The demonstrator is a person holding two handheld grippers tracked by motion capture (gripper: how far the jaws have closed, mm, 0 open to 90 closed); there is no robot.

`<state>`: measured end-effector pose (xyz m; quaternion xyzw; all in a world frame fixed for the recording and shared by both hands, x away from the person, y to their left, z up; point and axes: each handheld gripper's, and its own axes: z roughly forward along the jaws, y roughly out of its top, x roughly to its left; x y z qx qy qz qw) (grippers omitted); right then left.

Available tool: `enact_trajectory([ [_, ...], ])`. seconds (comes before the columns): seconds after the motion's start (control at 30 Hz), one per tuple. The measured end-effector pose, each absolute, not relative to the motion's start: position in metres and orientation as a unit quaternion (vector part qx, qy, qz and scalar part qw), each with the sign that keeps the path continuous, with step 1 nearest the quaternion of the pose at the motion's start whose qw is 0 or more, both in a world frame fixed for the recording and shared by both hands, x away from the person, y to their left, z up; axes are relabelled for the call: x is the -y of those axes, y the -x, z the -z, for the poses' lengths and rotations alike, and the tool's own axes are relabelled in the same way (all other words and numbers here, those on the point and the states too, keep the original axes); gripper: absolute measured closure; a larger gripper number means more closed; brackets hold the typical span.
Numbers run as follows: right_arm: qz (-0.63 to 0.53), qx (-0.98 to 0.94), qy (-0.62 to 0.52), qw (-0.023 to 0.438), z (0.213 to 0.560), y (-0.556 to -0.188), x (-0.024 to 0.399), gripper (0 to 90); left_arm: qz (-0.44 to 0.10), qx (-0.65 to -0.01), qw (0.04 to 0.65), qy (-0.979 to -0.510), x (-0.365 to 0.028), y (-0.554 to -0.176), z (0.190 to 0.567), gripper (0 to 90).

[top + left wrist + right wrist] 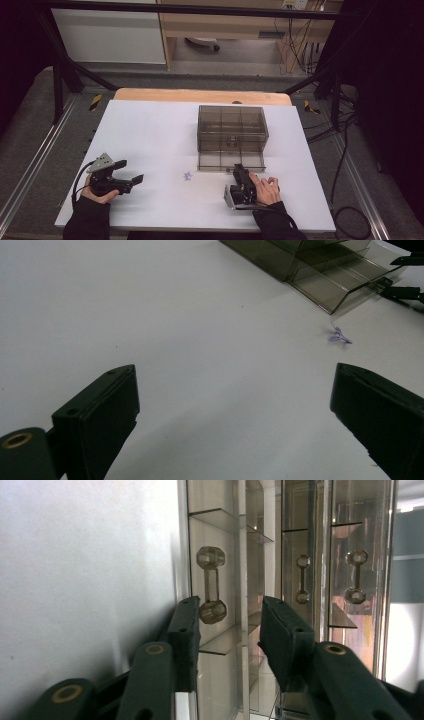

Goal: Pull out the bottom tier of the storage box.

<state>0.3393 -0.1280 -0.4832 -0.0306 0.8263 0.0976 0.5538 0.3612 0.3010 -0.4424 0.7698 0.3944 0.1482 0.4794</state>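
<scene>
Counting 1 drawer cabinet (232,136), 1 purple trinket (188,176), 2 tongs

Smoky clear drawer box (232,131), white table (145,140), seemingly lilac scrap (188,176)

The table (150,130) has a white top; a strip of bare wood (200,95) shows along its far edge. A black metal frame (60,75) surrounds it. The floor (30,135) is grey carpet. Beyond stand a white cabinet (110,35) and a wooden desk (225,22). Black cables (345,150) trail at the right.
</scene>
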Motion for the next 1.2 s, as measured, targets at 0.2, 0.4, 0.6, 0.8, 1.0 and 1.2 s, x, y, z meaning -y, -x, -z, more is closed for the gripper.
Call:
enact_trajectory([
  [0.2, -0.114, -0.833, -0.003, 0.542, 0.476, -0.340, 0.131, 45.0, -0.148, -0.394, 0.479, -0.770, -0.301, -0.361, 0.443, 4.9],
  [0.4, -0.145, -0.837, -0.050, 0.526, 0.466, -0.342, 0.136, 33.3, -0.148, -0.394, 0.479, -0.770, -0.301, -0.361, 0.443, 4.9],
  [0.6, -0.183, -0.838, -0.121, 0.500, 0.458, -0.346, 0.143, 24.2, -0.148, -0.394, 0.478, -0.771, -0.301, -0.361, 0.443, 4.9],
  [0.8, -0.223, -0.836, -0.180, 0.467, 0.451, -0.351, 0.149, 17.9, -0.148, -0.394, 0.478, -0.771, -0.301, -0.361, 0.443, 4.9],
  [1.0, -0.262, -0.832, -0.236, 0.429, 0.445, -0.354, 0.156, 13.9, -0.148, -0.394, 0.479, -0.771, -0.301, -0.361, 0.443, 4.9],
  [1.2, -0.296, -0.828, -0.280, 0.386, 0.442, -0.357, 0.159, 10.5, -0.147, -0.394, 0.478, -0.771, -0.301, -0.361, 0.443, 4.9],
])
